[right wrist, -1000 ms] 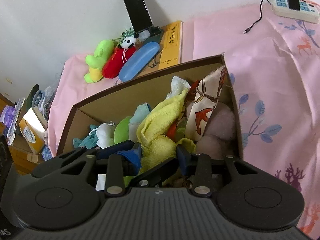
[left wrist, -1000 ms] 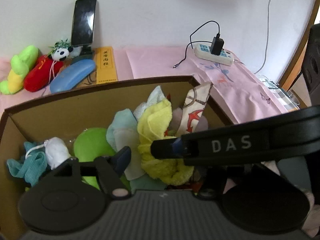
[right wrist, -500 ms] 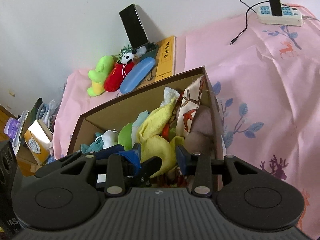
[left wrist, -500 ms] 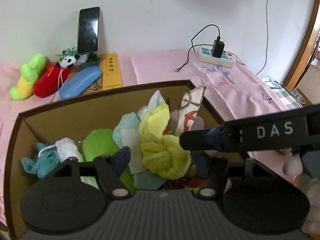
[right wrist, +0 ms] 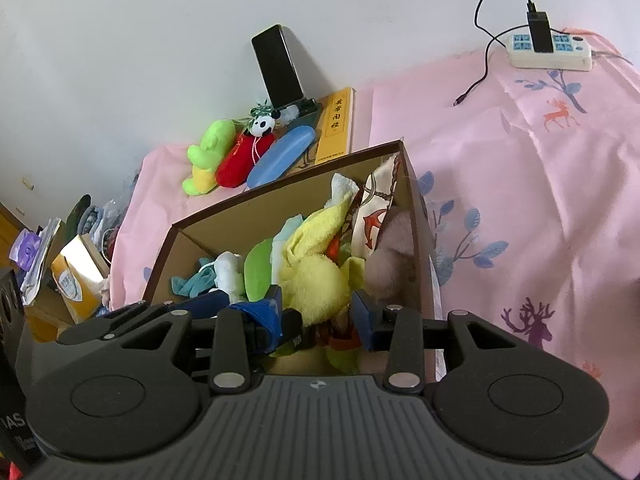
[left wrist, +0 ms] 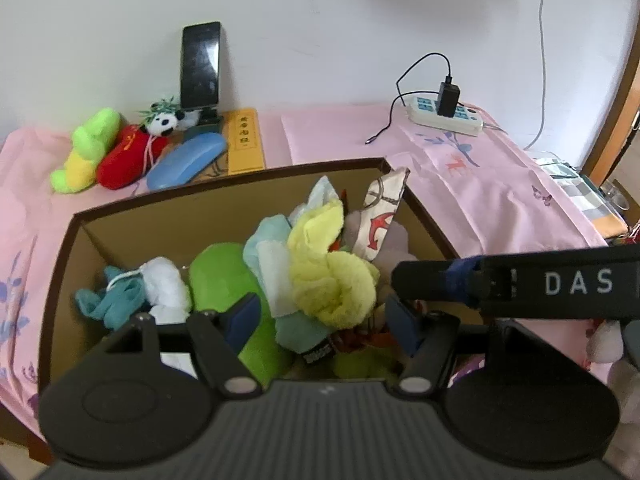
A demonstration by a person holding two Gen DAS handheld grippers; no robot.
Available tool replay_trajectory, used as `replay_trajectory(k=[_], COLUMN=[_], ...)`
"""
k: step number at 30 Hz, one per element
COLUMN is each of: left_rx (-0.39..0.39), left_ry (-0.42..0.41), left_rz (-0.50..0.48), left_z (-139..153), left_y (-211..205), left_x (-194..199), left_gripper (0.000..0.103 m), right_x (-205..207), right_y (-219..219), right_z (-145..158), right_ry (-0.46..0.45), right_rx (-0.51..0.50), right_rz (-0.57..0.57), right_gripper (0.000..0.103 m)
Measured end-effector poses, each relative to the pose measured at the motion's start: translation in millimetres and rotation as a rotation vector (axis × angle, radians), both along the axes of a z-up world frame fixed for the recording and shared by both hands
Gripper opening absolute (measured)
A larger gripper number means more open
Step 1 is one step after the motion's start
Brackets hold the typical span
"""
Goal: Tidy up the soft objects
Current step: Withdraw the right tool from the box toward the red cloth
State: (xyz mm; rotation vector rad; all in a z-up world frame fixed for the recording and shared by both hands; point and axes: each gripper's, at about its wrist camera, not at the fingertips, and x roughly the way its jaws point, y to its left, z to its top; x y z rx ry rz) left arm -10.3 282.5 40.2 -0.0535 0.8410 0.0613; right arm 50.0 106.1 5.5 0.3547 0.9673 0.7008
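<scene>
Both grippers hang over the cardboard box (left wrist: 240, 204) with fingers spread and nothing between them: left gripper (left wrist: 324, 320), right gripper (right wrist: 318, 308). A yellow towel (left wrist: 332, 280) sits heaped among other soft things inside the box, below them.

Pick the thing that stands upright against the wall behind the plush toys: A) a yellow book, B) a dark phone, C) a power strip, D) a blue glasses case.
B: the dark phone stands propped against the white wall just behind the panda plush, while the yellow book, blue case and power strip all lie flat.
</scene>
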Motion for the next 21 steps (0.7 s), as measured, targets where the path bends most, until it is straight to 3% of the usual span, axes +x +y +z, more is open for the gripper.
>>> replay_trajectory(k=[21], left_rx=[0.054], left_ry=[-0.001], left_rz=[0.047], left_z=[16.0], left_y=[-51.4], left_x=[-31.2], left_gripper=[0.068], right_x=[-27.9], right_y=[-44.7], right_z=[7.1], right_ry=[-0.035], right_rx=[0.023], right_rz=[0.025], right_gripper=[0.022])
